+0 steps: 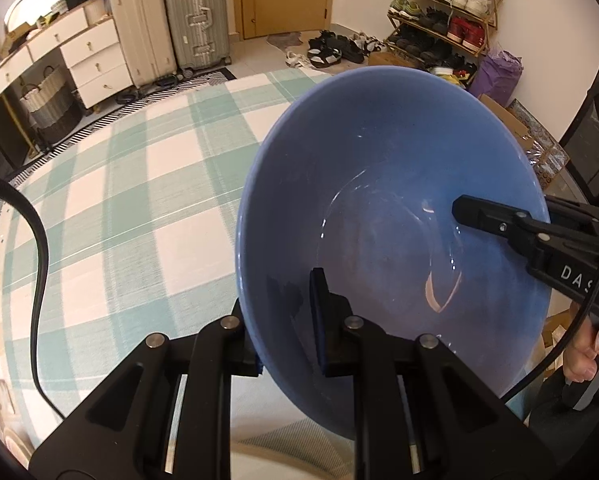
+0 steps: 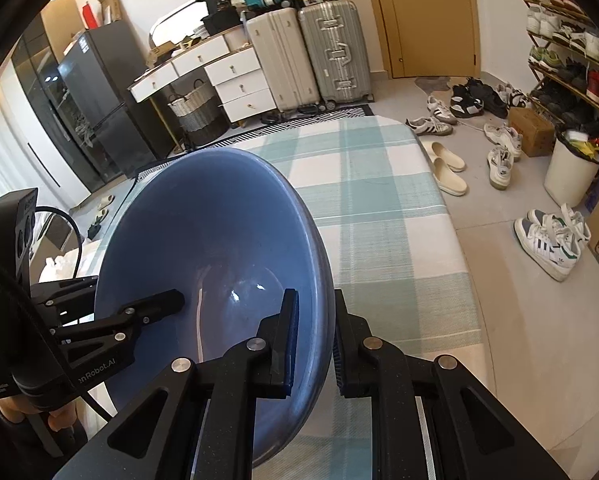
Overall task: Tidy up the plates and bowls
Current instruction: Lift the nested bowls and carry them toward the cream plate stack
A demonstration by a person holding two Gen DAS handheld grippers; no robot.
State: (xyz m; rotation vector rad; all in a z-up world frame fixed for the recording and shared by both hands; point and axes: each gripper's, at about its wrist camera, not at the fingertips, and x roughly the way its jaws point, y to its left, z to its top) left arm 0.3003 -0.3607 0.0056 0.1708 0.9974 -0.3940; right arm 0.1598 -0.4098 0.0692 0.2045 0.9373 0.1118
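Note:
A large blue bowl is held tilted above the table with the green-and-white checked cloth. My left gripper is shut on the bowl's near rim, one pad inside and one outside. From the right, a finger of my right gripper reaches into the bowl. In the right wrist view the blue bowl fills the left half. There my right gripper is shut on its rim, and a finger of the left gripper lies inside the opposite wall. The bowl is empty.
A black cable hangs over the cloth at the left. A pale rounded edge shows under the bowl. Suitcases, white drawers, a shoe rack, loose shoes and a white bin stand beyond the table edge.

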